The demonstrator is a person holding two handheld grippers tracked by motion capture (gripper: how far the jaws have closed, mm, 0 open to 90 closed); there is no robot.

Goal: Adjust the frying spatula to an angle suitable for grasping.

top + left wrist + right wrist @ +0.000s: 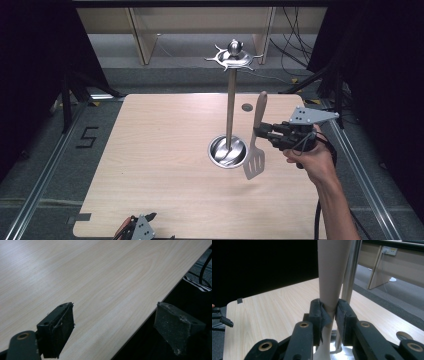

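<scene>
One light, stiff spatula (256, 145) was clenched by the right gripper (261, 133) at its smooth wooden neck, with the slotted blade hung below.

place: lab or test room | evidence: black curtains (30, 75) on both sides of the light wood desk (165, 165); metal floor rails (45, 170) beside it; grey carpet with taped marks (86, 137); loose cables (295, 35) past the far right corner; wall socket (390, 250)
</scene>
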